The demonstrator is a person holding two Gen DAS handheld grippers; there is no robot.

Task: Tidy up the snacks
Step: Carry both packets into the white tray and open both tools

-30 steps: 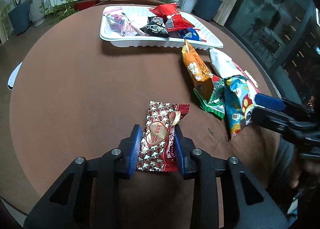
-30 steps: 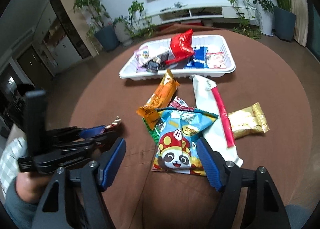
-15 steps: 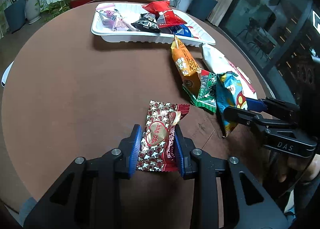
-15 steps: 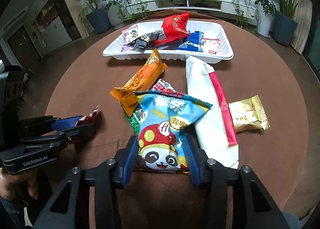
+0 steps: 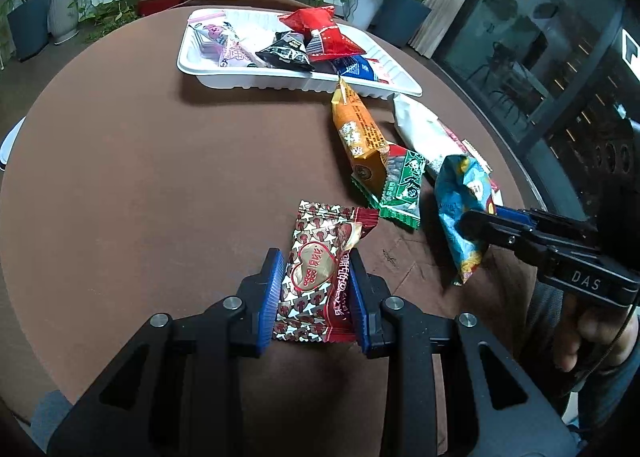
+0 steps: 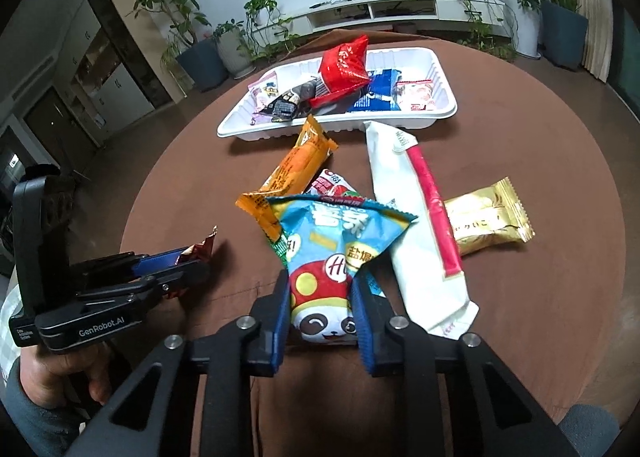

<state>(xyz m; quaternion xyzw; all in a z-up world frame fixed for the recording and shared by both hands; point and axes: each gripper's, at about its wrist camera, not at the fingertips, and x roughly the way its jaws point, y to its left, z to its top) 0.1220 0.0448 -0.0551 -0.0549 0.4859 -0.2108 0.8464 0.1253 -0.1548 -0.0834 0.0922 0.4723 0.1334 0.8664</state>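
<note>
A: Left gripper?
B: Clamped on the red-and-silver candy packet, well short of the white tray.
A: Right gripper?
B: Jaws just closing, pinching the blue panda bag, nearer than the tray.

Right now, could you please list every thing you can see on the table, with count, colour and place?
tray: one, white, far side of the table, holding several snack packets
table: one, round, brown
mushroom-print packet: one, red and silver, near edge, between the left jaws
panda packet: one, blue, pinched between the right jaws
orange packet: one, in front of the tray
green packet: one, under the orange one
long white packet: one, white with a red strip, right of the panda packet
gold packet: one, far right
left gripper: black with blue pads, shut on its packet
right gripper: same colours, jaws just closed on its packet
</note>
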